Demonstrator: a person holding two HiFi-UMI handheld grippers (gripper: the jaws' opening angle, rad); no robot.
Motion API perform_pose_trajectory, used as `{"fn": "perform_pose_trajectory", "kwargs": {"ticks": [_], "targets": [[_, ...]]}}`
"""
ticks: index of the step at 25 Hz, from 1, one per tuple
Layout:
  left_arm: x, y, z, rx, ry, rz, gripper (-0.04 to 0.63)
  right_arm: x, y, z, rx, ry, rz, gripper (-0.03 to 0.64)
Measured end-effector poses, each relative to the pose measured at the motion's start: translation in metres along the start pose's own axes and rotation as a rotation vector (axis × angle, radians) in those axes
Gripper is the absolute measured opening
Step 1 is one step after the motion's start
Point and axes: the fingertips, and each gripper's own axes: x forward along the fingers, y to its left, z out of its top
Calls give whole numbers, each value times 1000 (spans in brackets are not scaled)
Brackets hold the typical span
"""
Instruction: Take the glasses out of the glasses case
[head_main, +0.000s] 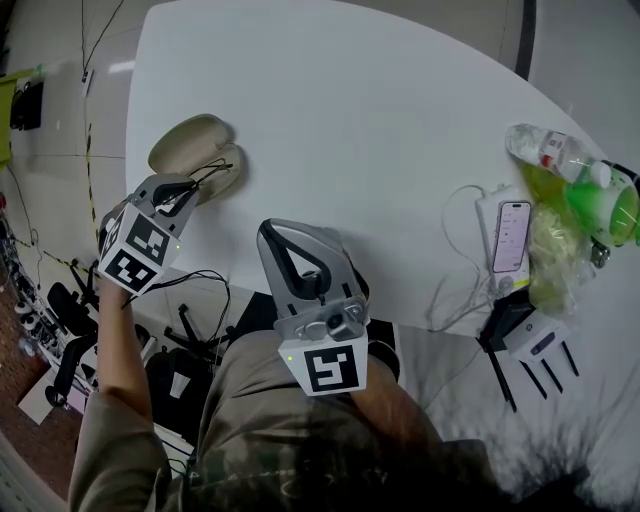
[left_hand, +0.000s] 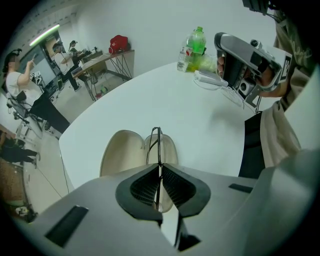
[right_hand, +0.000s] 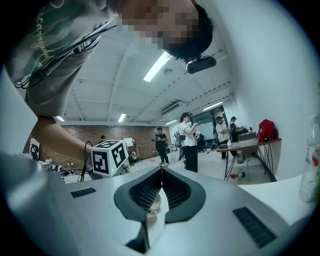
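The thin black wire-framed glasses (left_hand: 157, 142) stand edge-on over the shallower half of the open beige oval glasses case (left_hand: 122, 150), clamped by their frame between the ribbed black pads of the left gripper (left_hand: 160, 172). That gripper points steeply down, its jaws pinched to a narrow slit on the wire. Whether the lenses touch the case lining cannot be told.

From the head view, the case (head_main: 190, 138) lies hinged open near the left edge of the white rounded table (head_main: 350, 120). The glasses (head_main: 216, 167) show as dark loops over its nearer half, with the left gripper (head_main: 186, 196) just at them.

The right gripper (head_main: 292, 236) is held level above the table's near edge, well apart from the case. Its own view shows its jaws (right_hand: 161, 172) pressed together with nothing gripped.

At the table's right side lie a smartphone (head_main: 512, 235) on a white stand, a clear plastic bottle (head_main: 545, 150), a green bottle (head_main: 605, 205) and a black device with antennas (head_main: 525, 345). People stand in the room beyond.
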Motion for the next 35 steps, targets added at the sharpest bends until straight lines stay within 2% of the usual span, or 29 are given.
{"fn": "perform_pose_trajectory", "kwargs": {"ticks": [14, 19, 27, 31, 35], "targets": [[-11, -6, 10, 24, 8, -11, 32, -1, 13, 11, -21, -22, 23, 11], [-13, -1, 12, 61, 0, 2, 32, -1, 11, 10, -14, -21, -6, 12], [-15, -2, 20, 93, -15, -20, 32, -5, 4, 0, 2, -4, -59, 11], [-10, -5, 26, 124, -9, -41, 32, -7, 0, -3, 0, -24, -93, 12], [-7, -8, 33, 165, -16, -52, 32, -12, -2, -17, 6, -2, -135, 11]]}}
